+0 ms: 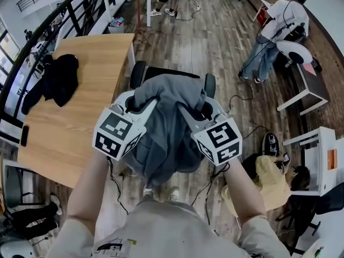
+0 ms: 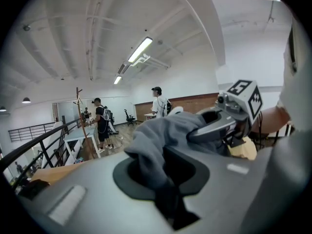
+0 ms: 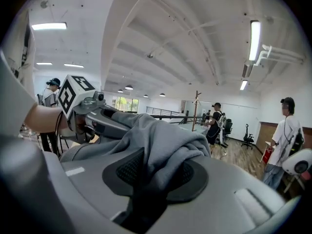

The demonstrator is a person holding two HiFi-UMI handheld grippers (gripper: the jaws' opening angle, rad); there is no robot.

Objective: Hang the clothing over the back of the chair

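I held a grey garment (image 1: 166, 123) spread between my two grippers, one pinch at each side, so that it hung open like a sheet and could be lowered squarely over the chair (image 1: 164, 72). My left gripper (image 2: 165, 175) was clamped on a bunched fold of the cloth, which filled the slot between its dark pads. My right gripper (image 3: 146, 179) pinched a second fold in the same way. Neither gripper's jaws were spread free.

The garment hung in front of me, near my body. It covered most of the chair, whose black back and two rounded arm pads showed just beyond its far edge. I could not tell whether the cloth already touched the back, and I judged the hanging not yet done.

The cloth looked thick, soft and matte, falling in heavy rounded folds. The grippers had smooth pale grey shells, and the pads looked finely meshed. To the left stood a smooth pale wooden table (image 1: 91, 98) with a crumpled black garment (image 1: 56, 80) on it. The floor (image 1: 215, 42) was dark wood planks.
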